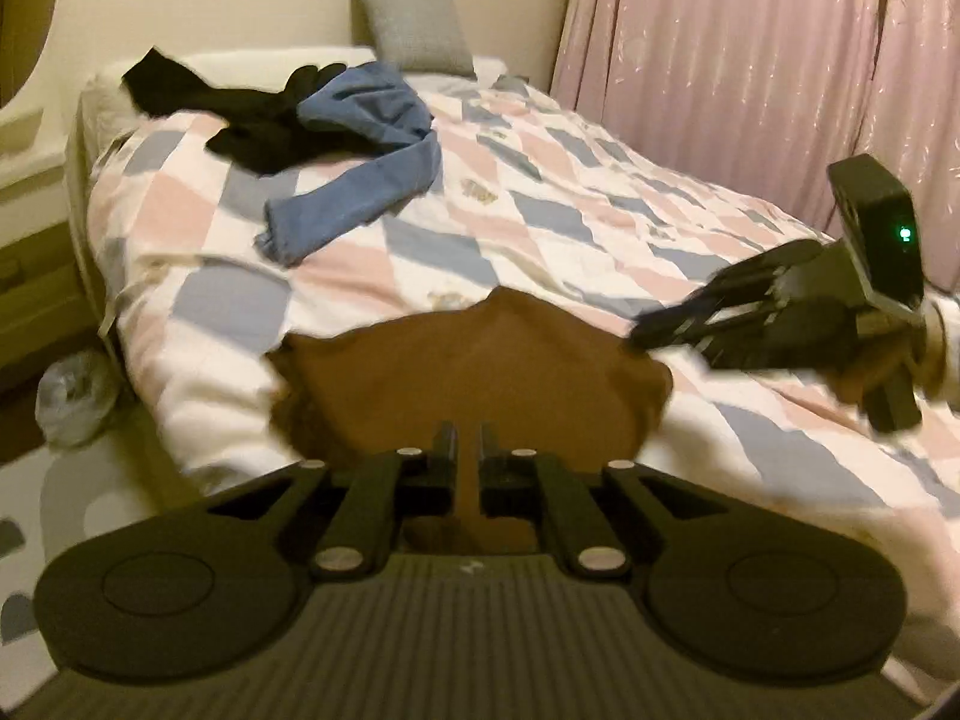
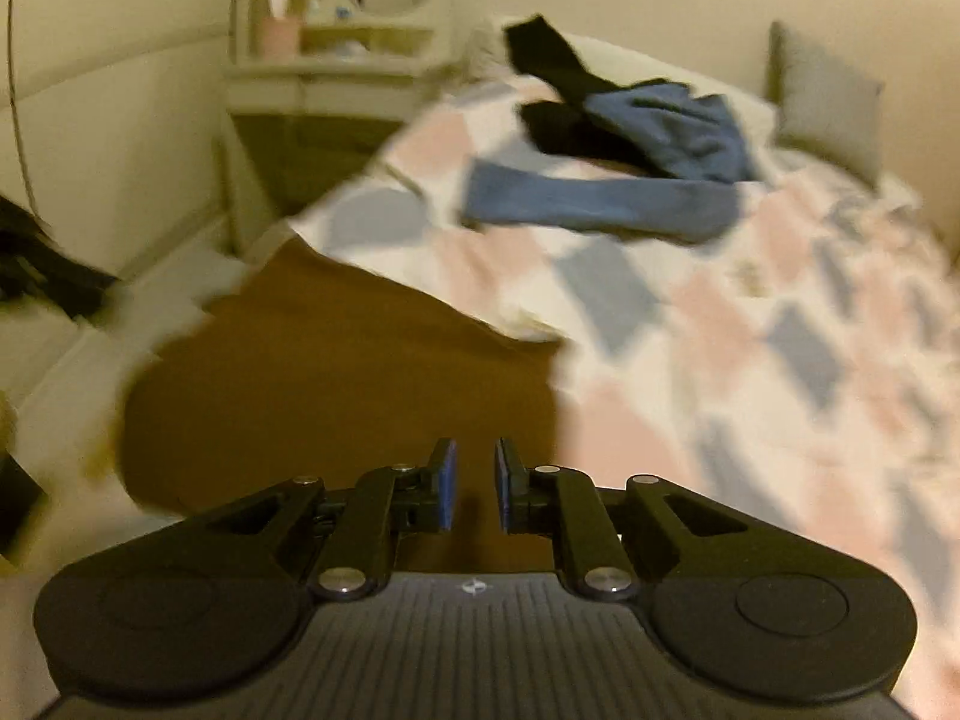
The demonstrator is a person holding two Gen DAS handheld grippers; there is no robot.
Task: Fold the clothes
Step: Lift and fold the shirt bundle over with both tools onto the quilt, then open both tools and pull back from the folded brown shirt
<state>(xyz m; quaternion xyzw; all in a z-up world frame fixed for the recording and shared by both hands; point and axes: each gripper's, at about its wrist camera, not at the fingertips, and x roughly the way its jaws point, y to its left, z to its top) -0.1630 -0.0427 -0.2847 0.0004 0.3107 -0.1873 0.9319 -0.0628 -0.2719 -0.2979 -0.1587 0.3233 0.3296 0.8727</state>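
Note:
A brown garment point(image 1: 468, 372) lies spread over the near edge of the bed. My left gripper point(image 1: 467, 456) sits at its near edge, jaws nearly together with brown cloth pinched between them. My right gripper point(image 1: 639, 336) meets the garment's right corner in the left wrist view. In the right wrist view the right gripper point(image 2: 475, 483) shows blue pads point(image 2: 447, 480) a narrow gap apart over the brown garment point(image 2: 336, 372), with cloth between them. A blue garment point(image 1: 360, 180) and a black garment point(image 1: 252, 114) lie crumpled further up the bed.
The bed has a quilt point(image 1: 570, 210) of pink, blue and white diamonds and a grey cushion point(image 1: 417, 24) at the head. Pink curtains point(image 1: 750, 60) hang along the right side. A dressing table with a mirror point(image 2: 336, 60) stands left of the bed. Both views are blurred.

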